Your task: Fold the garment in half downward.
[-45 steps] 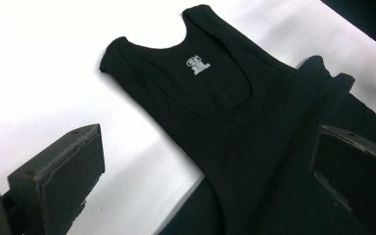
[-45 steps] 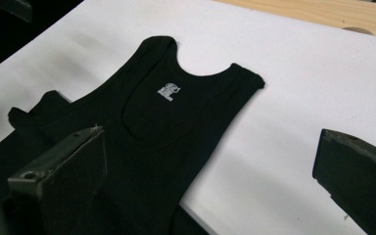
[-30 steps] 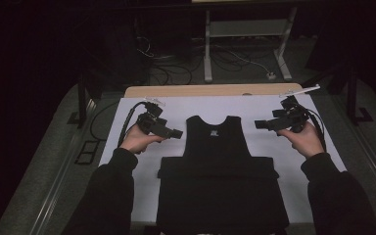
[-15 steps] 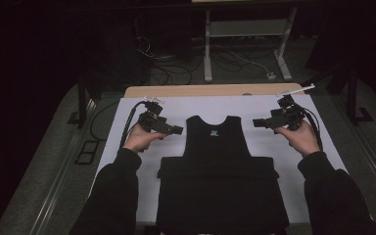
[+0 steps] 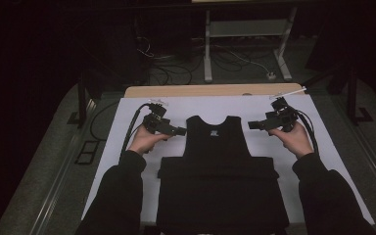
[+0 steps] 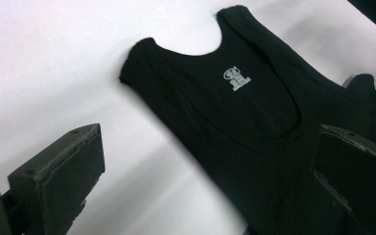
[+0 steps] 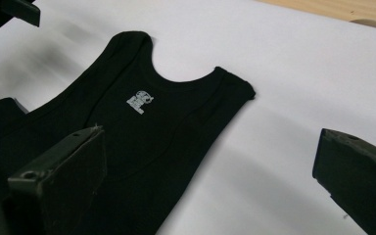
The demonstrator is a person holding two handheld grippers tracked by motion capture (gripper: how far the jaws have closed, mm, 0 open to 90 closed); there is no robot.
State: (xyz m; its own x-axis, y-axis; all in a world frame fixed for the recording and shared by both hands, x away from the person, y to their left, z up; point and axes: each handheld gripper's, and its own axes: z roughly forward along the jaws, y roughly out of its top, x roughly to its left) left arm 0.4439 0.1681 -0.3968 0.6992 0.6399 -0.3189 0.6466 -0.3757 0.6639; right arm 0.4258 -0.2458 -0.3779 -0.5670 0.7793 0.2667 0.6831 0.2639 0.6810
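A black tank top [image 5: 219, 166] lies flat at the centre of the white sheet [image 5: 127, 117], with bare sheet open along both sides. The left gripper [image 5: 176, 130] and right gripper [image 5: 252, 125] hover just beside its shoulder straps, jaws apart and empty. A small white neck print [image 6: 236, 78] is too blurred to read.

White sheet [image 5: 127, 127] covers wooden table [image 5: 196, 91]; cables [image 5: 176, 68], possibly, on floor behind.

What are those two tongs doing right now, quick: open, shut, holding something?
Left tongs: open, holding nothing, beside the black tank top.
Right tongs: open, holding nothing, at the tank top's other side.
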